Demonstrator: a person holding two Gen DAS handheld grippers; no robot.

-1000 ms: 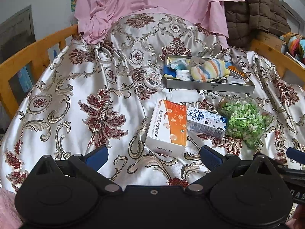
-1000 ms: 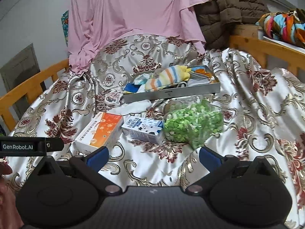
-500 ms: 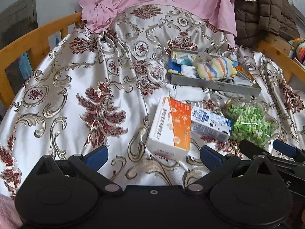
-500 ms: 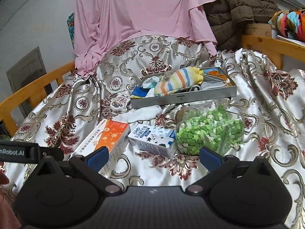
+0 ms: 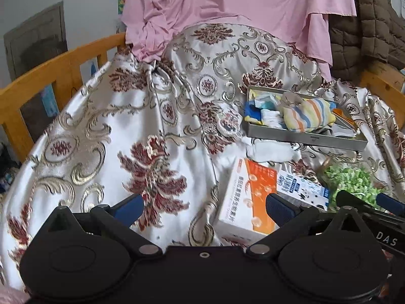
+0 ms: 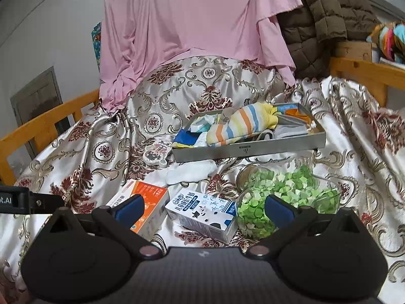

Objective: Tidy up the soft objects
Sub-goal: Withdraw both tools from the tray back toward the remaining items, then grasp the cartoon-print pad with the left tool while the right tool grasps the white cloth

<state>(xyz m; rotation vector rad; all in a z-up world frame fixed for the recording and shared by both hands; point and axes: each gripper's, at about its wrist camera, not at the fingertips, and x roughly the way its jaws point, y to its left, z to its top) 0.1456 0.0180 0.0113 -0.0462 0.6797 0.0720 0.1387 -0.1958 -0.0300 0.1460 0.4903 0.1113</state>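
Note:
A grey metal tray [image 6: 253, 149] on the patterned cloth holds several socks, with a striped sock [image 6: 240, 124] on top; it also shows in the left wrist view [image 5: 303, 138]. A white sock [image 6: 192, 173] lies on the cloth in front of the tray, also seen in the left wrist view [image 5: 270, 150]. My right gripper [image 6: 203, 206] is open and empty, low over the boxes, short of the white sock. My left gripper [image 5: 203, 206] is open and empty, to the left of the boxes.
An orange and white box [image 6: 149, 202], a milk carton [image 6: 202, 212] and a clear jar of green bits [image 6: 286, 195] lie in front of the tray. A small patterned pouch [image 6: 155, 152] lies left of the tray. Wooden rails [image 5: 58, 68] flank the cloth. A pink garment [image 6: 192, 22] hangs behind.
Both grippers have moved forward toward the objects, so the tray and boxes look larger. The left view has swung left. Both stay open and empty.

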